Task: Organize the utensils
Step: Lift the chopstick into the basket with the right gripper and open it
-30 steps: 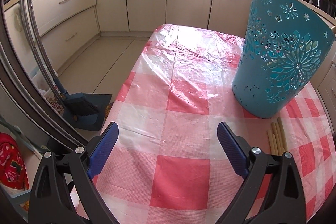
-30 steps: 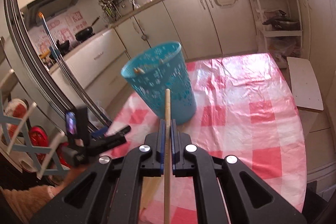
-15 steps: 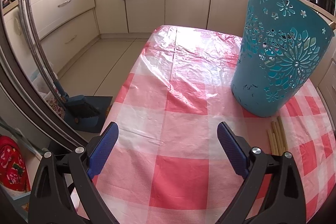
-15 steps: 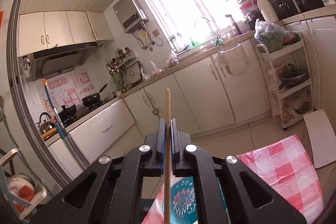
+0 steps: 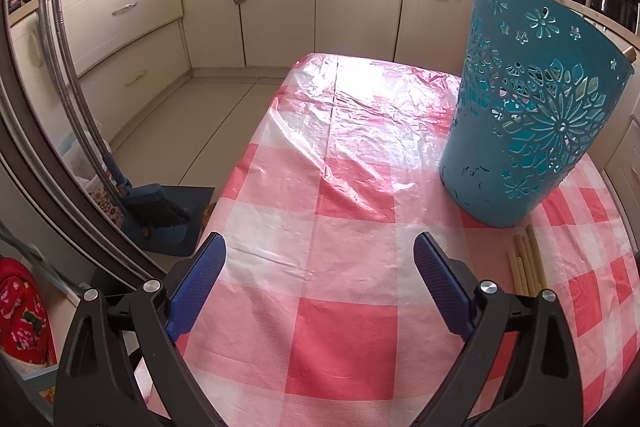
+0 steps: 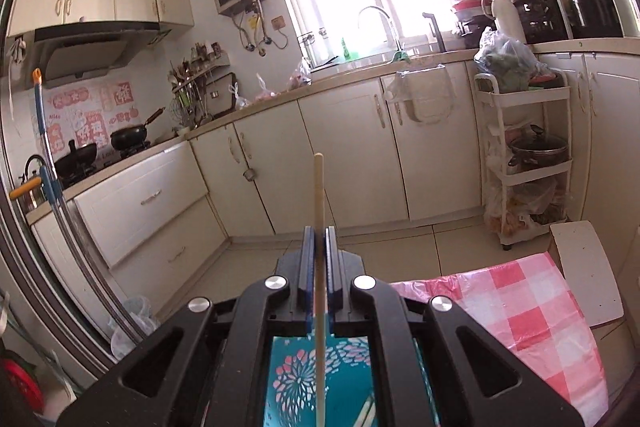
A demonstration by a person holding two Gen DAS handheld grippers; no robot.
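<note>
Right gripper [image 6: 319, 255] has its fingers [image 6: 307, 259] clamped tight on one chopstick [image 6: 318, 195], thin pale wood, running straight along the finger line; its tip sticks out well past the fingertips, its other end runs back under the gripper body and off the frame bottom. Gripper is raised, aimed at the kitchen cabinets [image 6: 352, 163] and window. Directly below it, seen through the gap in the gripper body, the teal basket [image 6: 320, 379] with floral cutouts; the chopstick crosses in front of the basket in the right wrist view. A pale stick shows inside the basket near the lower edge, hard to tell more. Checked cloth [image 6: 532, 311] to the right of the basket. Left gripper [image 5: 320, 267] hovers low over the surface [image 5: 340, 327], fingers [image 5: 196, 283] spread wide, nothing between them, only red-and-white checked cloth. Basket [image 5: 532, 123] stands upright on the surface ahead and to the right of the left gripper, well apart from it. Bundle of loose chopsticks [image 5: 526, 259] lies flat on the cloth just in front of the basket base, just beside the right-hand finger of the left gripper, outside it, not touching. One stick end pokes over the basket rim on its far right. Dustpan [image 5: 160, 207] on the floor left of the surface.
</note>
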